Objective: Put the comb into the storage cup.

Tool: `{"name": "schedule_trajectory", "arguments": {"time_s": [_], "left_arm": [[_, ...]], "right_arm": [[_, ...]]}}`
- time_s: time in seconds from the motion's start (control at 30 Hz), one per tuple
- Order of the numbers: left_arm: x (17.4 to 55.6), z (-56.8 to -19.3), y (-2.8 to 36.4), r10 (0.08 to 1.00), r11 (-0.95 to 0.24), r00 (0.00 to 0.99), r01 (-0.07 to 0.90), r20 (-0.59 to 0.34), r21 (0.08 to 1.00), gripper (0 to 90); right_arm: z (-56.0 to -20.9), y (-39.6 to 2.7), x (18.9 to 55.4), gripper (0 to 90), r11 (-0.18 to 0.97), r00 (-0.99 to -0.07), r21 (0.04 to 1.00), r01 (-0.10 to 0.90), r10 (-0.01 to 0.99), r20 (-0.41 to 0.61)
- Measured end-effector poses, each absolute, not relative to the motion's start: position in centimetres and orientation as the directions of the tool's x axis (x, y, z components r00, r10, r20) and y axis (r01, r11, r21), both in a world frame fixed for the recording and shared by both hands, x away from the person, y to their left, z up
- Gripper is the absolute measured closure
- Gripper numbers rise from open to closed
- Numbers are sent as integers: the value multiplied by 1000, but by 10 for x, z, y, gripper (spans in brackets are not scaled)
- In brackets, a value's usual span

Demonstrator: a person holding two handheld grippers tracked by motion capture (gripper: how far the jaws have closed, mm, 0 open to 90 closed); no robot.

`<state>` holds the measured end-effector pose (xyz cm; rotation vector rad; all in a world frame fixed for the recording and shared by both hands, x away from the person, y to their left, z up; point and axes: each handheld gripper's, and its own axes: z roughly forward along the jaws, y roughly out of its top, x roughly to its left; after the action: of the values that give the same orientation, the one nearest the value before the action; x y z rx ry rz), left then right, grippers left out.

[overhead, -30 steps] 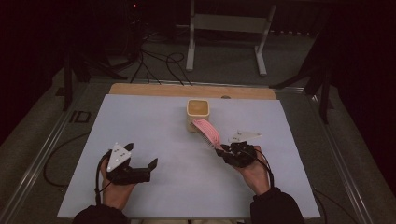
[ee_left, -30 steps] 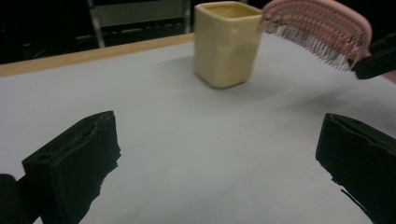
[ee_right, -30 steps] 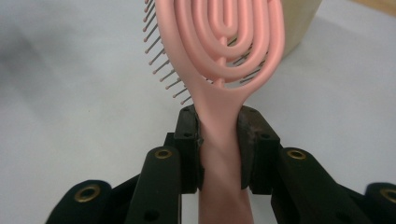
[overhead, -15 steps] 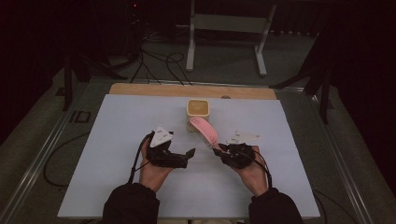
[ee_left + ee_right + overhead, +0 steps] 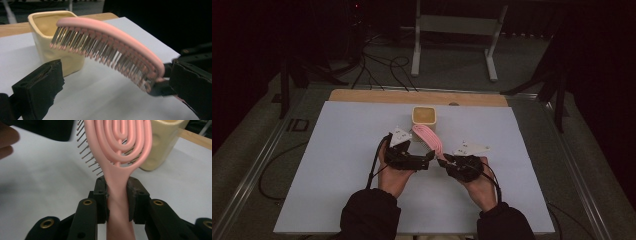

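**Brush may twist during the handover**

The right gripper (image 5: 117,195) is clamped on the handle of the pink plastic vented hairbrush (image 5: 120,150), centre frame. The left gripper (image 5: 112,92) gapes beneath its bristles. Bumping them could knock the pale yellow ceramic cup (image 5: 424,119) behind.

No legible text, label, brand, number or sign was found in any view. The grey plates on the left gripper (image 5: 424,159) and right gripper (image 5: 445,162) carried small dark marks — too small to read. The pink hairbrush (image 5: 110,47) and the yellow cup (image 5: 424,116), at 12 o'clock from the grippers, were unmarked.
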<state>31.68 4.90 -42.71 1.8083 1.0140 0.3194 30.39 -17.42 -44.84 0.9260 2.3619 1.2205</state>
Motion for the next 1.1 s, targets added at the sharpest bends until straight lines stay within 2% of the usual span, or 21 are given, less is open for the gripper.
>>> {"name": "schedule_trajectory", "arguments": {"time_s": [0.23, 0.43, 0.57, 1.1], "left_arm": [[321, -427, 38, 759, -139, 600, 527, -252, 839, 12], [322, -428, 35, 779, -117, 568, 547, -264, 829, 138], [323, -428, 34, 770, -88, 558, 572, -308, 816, 177], [323, -431, 28, 753, -53, 545, 611, -370, 790, 361]], "right_arm": [[-449, -168, 301, 716, 427, -743, 819, 385, 670, 0], [-448, -166, 299, 717, 425, -743, 824, 374, 669, -8], [-448, -166, 298, 717, 425, -734, 828, 366, 679, -24], [-449, -158, 293, 713, 442, -731, 837, 322, 678, -76]]}}
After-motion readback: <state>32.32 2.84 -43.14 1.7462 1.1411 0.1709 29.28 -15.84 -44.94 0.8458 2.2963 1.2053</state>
